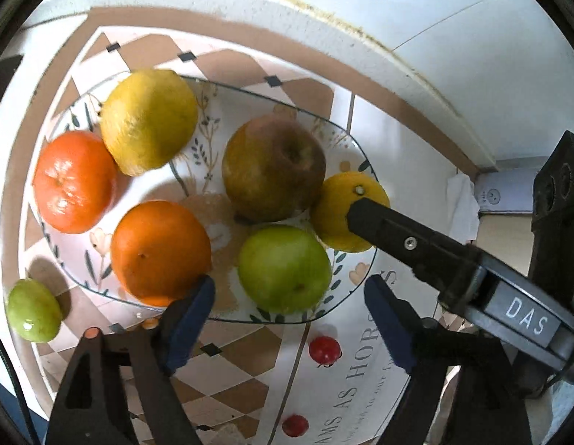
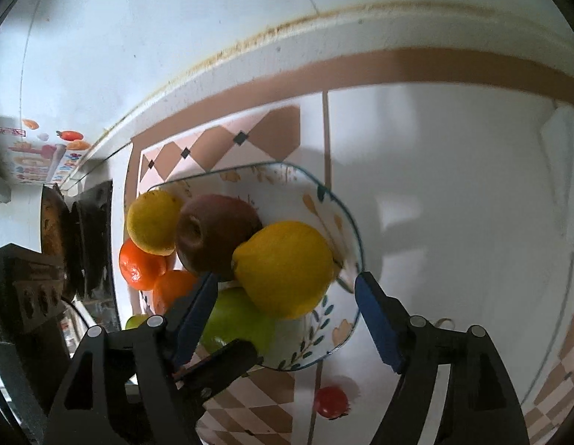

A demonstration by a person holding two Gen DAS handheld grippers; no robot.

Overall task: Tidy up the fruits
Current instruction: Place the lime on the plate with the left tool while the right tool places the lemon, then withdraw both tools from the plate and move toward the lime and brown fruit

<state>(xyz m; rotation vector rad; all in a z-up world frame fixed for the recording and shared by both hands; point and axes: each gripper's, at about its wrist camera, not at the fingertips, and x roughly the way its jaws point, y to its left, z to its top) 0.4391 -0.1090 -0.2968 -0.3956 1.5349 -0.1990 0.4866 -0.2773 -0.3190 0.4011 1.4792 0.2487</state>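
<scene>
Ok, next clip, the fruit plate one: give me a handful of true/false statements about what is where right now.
1. The green apple lies on the patterned plate. True.
2. The left gripper is shut on an orange. False: its jaws are open and empty.
3. A small green fruit lies off the plate on the tablecloth. True.
4. The right gripper grips the lemon. False: its jaws stand open around it.
5. Two oranges are on the plate. True: and.

Two black hand-held grippers with blue pads

Left gripper (image 1: 288, 291) and right gripper (image 2: 285, 289): black triangular frames, silver pivot pins (one arm is labelled "DAS").
</scene>
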